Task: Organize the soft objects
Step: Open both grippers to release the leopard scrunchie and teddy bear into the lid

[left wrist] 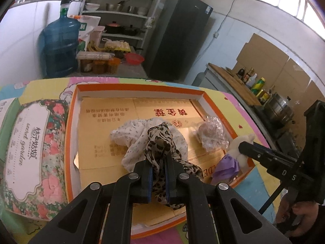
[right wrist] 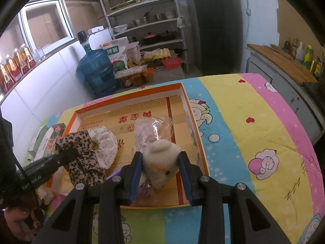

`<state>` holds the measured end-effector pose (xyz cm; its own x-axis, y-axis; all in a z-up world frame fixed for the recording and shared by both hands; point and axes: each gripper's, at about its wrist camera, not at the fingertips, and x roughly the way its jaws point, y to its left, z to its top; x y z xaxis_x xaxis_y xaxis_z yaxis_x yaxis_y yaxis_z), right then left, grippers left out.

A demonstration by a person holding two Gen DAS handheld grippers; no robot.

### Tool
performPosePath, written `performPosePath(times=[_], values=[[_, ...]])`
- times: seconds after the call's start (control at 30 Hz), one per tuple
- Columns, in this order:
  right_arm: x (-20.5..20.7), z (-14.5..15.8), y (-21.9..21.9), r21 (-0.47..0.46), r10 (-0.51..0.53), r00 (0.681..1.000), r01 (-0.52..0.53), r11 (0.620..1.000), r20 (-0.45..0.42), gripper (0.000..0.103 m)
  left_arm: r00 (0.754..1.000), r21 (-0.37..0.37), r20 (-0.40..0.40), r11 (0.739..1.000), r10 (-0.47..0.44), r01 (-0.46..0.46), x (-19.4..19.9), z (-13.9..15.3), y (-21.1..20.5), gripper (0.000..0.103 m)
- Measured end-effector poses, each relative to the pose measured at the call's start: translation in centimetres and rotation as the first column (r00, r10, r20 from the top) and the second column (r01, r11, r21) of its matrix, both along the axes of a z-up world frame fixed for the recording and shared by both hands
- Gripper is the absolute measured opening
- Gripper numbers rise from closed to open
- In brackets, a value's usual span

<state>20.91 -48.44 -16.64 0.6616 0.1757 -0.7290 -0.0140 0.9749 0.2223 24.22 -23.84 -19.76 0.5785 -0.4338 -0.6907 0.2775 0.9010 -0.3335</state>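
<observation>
An orange-rimmed shallow box (left wrist: 73,109) (right wrist: 195,120) lined with yellow cardboard lies on the cartoon bedsheet. My left gripper (left wrist: 158,166) is shut on a leopard-print cloth (left wrist: 160,142) (right wrist: 81,158), held over the box beside a white floral cloth (left wrist: 130,134) (right wrist: 105,144). My right gripper (right wrist: 160,162) is shut on a cream plush toy (right wrist: 162,160) (left wrist: 241,152) with a purple ribbon (left wrist: 227,166), held over the box's near right part. A clear plastic bag with something inside (left wrist: 213,134) (right wrist: 154,130) lies in the box.
A floral tissue box (left wrist: 34,142) (right wrist: 50,140) sits left of the orange box. Behind stand a blue water jug (left wrist: 61,46), a metal shelf with pots (left wrist: 119,20), a dark fridge (left wrist: 178,38) and a counter with bottles (left wrist: 254,83).
</observation>
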Motion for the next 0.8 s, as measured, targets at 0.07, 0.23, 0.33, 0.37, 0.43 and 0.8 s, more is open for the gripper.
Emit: performPosePath(times=[0.07, 0.23, 0.33, 0.37, 0.43, 0.8], values=[[0.1, -0.2, -0.1, 0.005, -0.002, 1.0, 0.002, 1.0, -0.001, 0.038, 1.0, -0.006, -0.011, 1.0, -0.007, 0.007, 0.1, -0.3, 0.1, 0.013], [0.4, -0.4, -0.5, 0.028, -0.022, 1.0, 0.022, 0.999, -0.008, 0.052, 1.0, -0.01, 0.011, 1.0, 0.002, -0.002, -0.2, -0.1, 0.5, 0.047], [0.4, -0.5, -0.6, 0.035, -0.033, 0.999, 0.033, 0.999, -0.011, 0.052, 1.0, -0.014, 0.018, 1.0, 0.005, -0.005, -0.4, 0.1, 0.7, 0.052], [0.5, -0.4, -0.6, 0.035, -0.036, 0.999, 0.036, 0.999, -0.011, 0.052, 1.0, -0.014, 0.018, 1.0, 0.006, -0.006, -0.4, 0.2, 0.8, 0.052], [0.5, -0.3, -0.6, 0.034, -0.043, 0.999, 0.043, 0.998, -0.009, 0.053, 1.0, -0.012, 0.019, 1.0, 0.007, -0.007, -0.4, 0.4, 1.0, 0.053], [-0.2, 1.5, -1.1, 0.033, -0.107, 0.994, 0.105, 0.994, 0.039, 0.062, 0.998, -0.024, 0.06, 1.0, 0.002, -0.001, -1.3, 2.6, 2.2, 0.053]])
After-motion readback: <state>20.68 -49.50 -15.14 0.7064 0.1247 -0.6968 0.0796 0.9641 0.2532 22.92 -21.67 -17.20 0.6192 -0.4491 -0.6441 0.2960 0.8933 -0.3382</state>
